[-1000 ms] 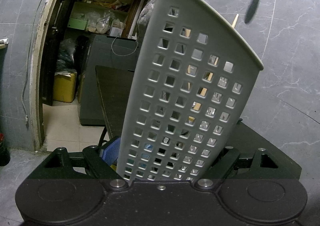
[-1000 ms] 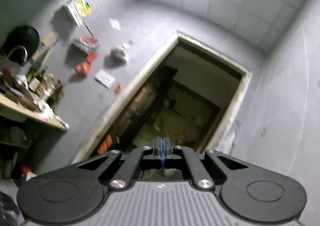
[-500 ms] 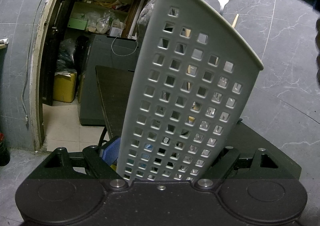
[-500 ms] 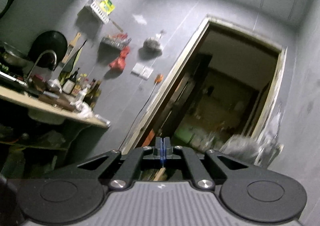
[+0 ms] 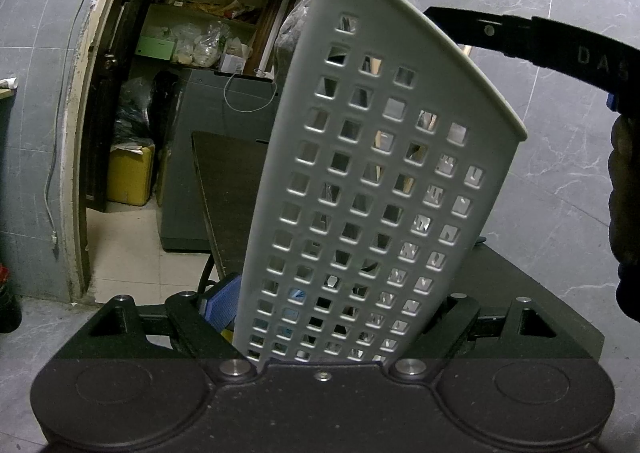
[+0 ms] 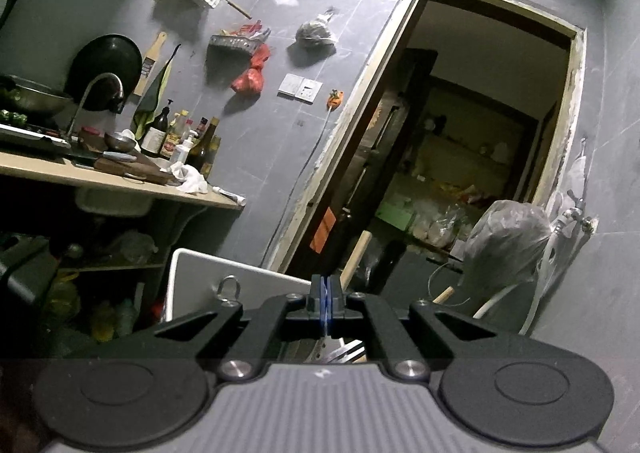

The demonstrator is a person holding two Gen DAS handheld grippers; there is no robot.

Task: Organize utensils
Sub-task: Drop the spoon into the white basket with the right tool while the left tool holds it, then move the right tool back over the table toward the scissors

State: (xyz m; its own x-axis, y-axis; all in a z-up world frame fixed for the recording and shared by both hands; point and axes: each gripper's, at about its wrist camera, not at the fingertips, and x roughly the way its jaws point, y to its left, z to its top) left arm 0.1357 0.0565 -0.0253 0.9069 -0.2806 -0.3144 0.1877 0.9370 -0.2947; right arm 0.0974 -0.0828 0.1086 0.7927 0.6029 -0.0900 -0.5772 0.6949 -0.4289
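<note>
A grey perforated utensil basket (image 5: 372, 181) fills the left wrist view, tilted to the right, and my left gripper (image 5: 340, 309) is shut on its lower part. Metal and wooden utensils show through its holes. My right gripper (image 5: 444, 19) reaches in from the upper right, level with the basket's rim, with a hand (image 5: 626, 213) behind it. In the right wrist view the right gripper (image 6: 327, 293) is shut, its blue pads pressed on a thin spoon (image 6: 334, 349) that hangs down into the basket (image 6: 192, 273). Wooden handles (image 6: 356, 257) and a metal ring handle (image 6: 228, 289) stick up from the basket.
An open doorway (image 6: 460, 157) to a cluttered store room lies ahead. A counter (image 6: 120, 181) with bottles, a tap and a pan stands at the left. A plastic bag (image 6: 508, 237) hangs at the right wall. A dark table (image 5: 228, 189) shows behind the basket.
My right gripper came down with the spoon and levelled out; it now sits by the basket's rim, and the spoon has dropped out of sight behind the basket wall. Left gripper and basket held still.
</note>
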